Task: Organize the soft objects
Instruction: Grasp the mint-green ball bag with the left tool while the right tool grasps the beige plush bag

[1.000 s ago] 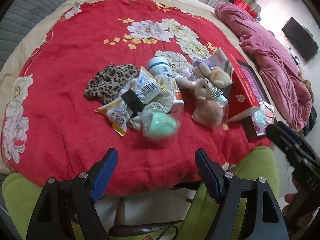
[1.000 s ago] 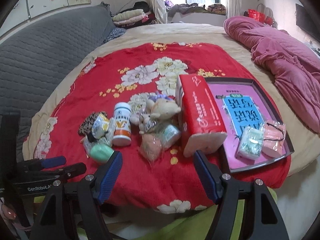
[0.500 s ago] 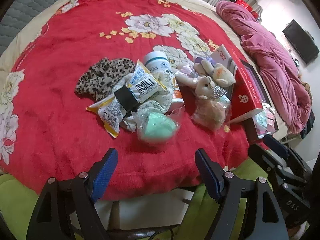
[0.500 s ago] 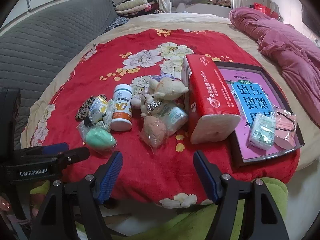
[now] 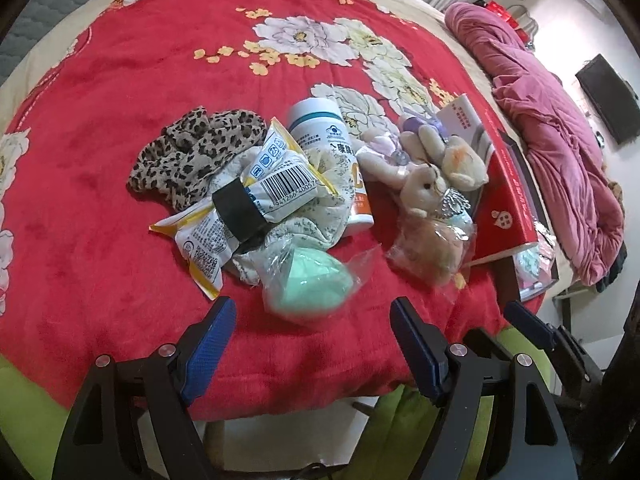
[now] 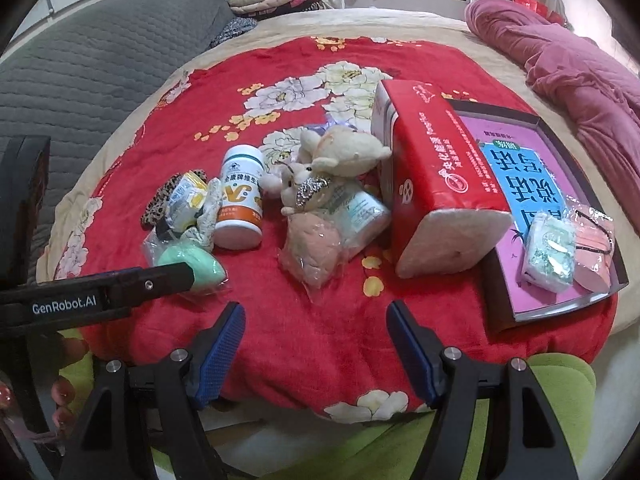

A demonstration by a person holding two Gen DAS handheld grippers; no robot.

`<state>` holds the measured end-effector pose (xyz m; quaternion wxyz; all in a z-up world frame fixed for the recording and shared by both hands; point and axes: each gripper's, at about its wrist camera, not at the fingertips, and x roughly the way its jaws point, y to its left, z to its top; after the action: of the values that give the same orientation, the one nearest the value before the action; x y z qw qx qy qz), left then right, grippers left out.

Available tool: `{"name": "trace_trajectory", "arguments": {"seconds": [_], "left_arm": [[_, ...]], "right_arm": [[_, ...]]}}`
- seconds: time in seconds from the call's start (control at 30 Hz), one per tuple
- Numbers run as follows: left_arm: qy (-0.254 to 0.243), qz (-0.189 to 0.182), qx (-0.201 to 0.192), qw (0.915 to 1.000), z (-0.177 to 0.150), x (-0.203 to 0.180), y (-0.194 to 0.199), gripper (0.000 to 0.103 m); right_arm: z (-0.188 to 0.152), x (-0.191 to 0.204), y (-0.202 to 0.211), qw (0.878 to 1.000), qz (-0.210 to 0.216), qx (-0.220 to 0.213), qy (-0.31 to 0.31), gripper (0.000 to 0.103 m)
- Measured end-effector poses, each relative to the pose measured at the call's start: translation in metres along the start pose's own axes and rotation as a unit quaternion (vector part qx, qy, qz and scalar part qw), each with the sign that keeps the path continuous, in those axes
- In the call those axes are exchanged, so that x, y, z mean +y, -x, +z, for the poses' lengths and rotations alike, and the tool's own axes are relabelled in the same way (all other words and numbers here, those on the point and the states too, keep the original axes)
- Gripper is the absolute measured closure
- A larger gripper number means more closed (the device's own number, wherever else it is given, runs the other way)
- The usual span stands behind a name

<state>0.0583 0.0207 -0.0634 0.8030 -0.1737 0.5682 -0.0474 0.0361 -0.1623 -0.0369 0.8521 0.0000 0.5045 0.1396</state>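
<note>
A pile of small things lies on a red flowered blanket (image 5: 120, 92). In it are a bagged mint-green sponge (image 5: 310, 282), a leopard-print cloth (image 5: 192, 156), a snack packet (image 5: 248, 204), a white pill bottle (image 5: 332, 148), plush toys (image 5: 432, 168) and a bagged pink plush (image 5: 430, 246). My left gripper (image 5: 310, 344) is open and empty, just short of the green sponge. My right gripper (image 6: 316, 346) is open and empty, in front of the pink plush (image 6: 318, 246). The sponge (image 6: 192, 262) sits behind my left gripper's finger in the right wrist view.
A red tissue pack (image 6: 432, 184) leans on a dark tray with a purple liner (image 6: 532, 160) that holds a bagged green item (image 6: 550, 252) and a pink one (image 6: 596, 246). A pink quilt (image 6: 568, 64) lies at the right, a grey headboard (image 6: 92, 68) at the left.
Both grippers have moved forward toward the pile. The green sponge and the pink plush now sit closer to the open fingers. Nothing on the blanket has moved.
</note>
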Motion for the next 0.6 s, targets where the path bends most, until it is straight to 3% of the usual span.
{"name": "trace_trajectory", "arguments": {"seconds": [0.6], "left_arm": [[0.023,-0.001,0.013,0.9996,0.009,0.0,-0.019,0.027]], "right_arm": [[0.02,0.001,-0.04,1.0,-0.022,-0.004,0.006,0.031]]}}
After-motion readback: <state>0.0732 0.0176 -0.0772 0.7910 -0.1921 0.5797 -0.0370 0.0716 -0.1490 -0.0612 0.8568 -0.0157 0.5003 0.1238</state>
